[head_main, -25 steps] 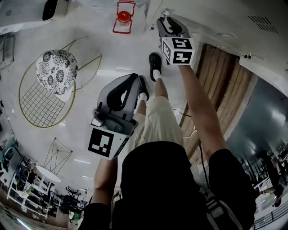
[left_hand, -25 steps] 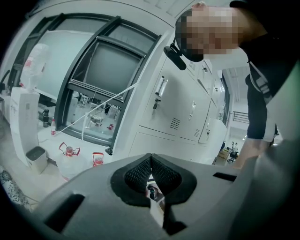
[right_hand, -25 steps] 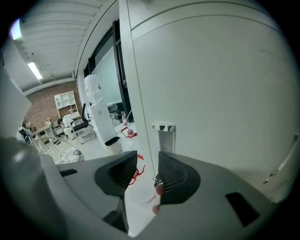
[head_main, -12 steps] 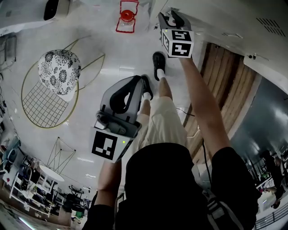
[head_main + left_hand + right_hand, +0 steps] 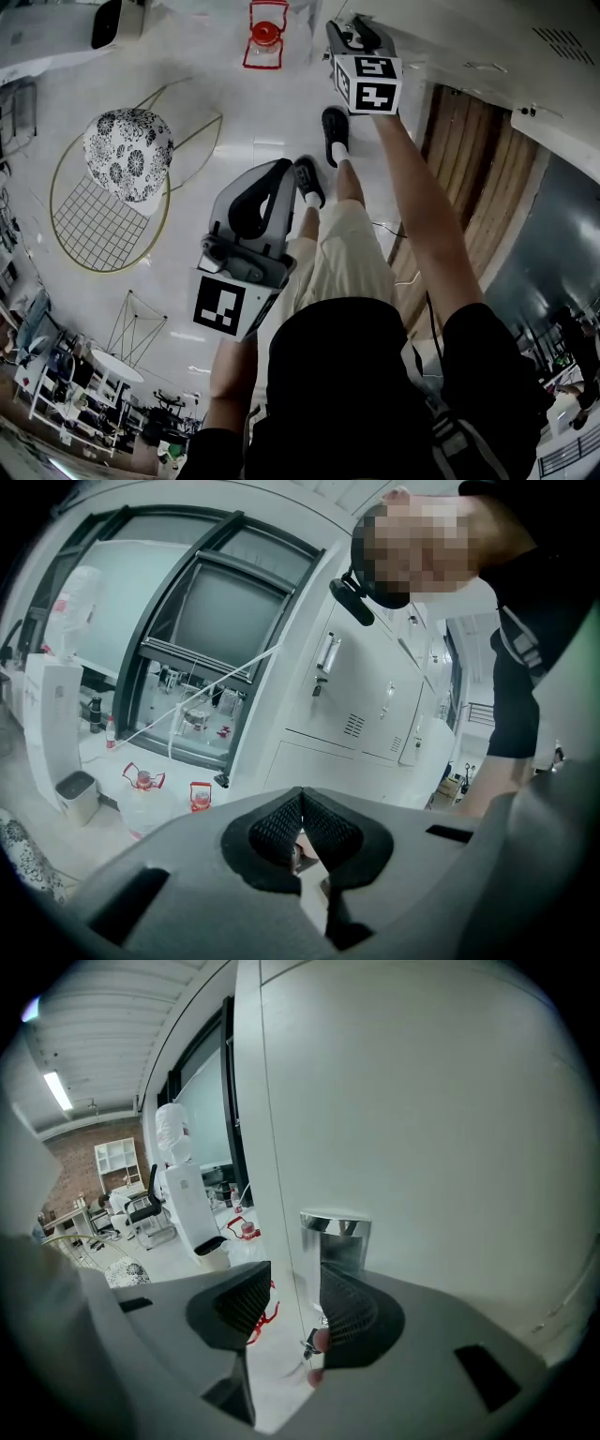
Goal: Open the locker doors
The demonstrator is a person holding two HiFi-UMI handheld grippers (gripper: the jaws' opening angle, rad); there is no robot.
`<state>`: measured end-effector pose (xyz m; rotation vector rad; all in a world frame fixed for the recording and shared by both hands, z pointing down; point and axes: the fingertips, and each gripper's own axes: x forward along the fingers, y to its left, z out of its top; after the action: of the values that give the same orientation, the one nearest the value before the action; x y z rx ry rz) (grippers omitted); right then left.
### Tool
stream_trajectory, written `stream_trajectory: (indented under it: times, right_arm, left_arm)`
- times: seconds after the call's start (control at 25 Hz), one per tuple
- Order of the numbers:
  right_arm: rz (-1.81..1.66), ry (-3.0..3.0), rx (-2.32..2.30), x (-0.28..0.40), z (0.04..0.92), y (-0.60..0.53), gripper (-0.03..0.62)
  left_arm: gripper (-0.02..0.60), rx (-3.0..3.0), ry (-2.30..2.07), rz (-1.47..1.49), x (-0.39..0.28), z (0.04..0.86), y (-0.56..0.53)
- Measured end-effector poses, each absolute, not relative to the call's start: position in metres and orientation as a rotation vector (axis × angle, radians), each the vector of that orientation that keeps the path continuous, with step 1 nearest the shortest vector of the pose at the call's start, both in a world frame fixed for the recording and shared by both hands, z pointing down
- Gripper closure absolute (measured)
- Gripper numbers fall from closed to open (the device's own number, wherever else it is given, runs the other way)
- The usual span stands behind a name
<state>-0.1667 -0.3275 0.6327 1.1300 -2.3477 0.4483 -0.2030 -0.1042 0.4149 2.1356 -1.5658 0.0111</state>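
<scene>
White locker doors point(image 5: 422, 1129) fill the right gripper view. A chrome handle point(image 5: 336, 1241) stands upright at the door's edge. My right gripper point(image 5: 295, 1283) straddles that edge, with the handle just in front of its right pad point(image 5: 347, 1307) and its left pad apart from the door. Its jaws are closing from wide. In the head view the right gripper point(image 5: 354, 37) reaches up against the lockers point(image 5: 450, 37). My left gripper point(image 5: 277, 178) hangs lower, away from them. Its pads point(image 5: 323, 822) meet, holding nothing. More locker doors point(image 5: 366, 696) with a handle point(image 5: 328, 653) lie beyond it.
A gold wire chair with a floral cushion point(image 5: 128, 155) stands on the floor at left. A water jug in a red frame point(image 5: 264, 33) sits by the lockers. A wooden panel point(image 5: 469, 169) runs along the right. A white standing appliance point(image 5: 183, 1194) is behind.
The right gripper has shifted slightly up against the locker and held there. The left gripper has drifted a little lower in view, still shut.
</scene>
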Motion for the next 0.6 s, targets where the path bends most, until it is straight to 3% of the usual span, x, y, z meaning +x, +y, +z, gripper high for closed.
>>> stream_trajectory:
  times: [0.6]
  right_arm:
    - [0.478,-2.302,1.183,-0.156,0.633,-0.297,0.442]
  left_arm:
    - [0.563,2.164,-1.533,0.003,-0.196,0.412,-0.086]
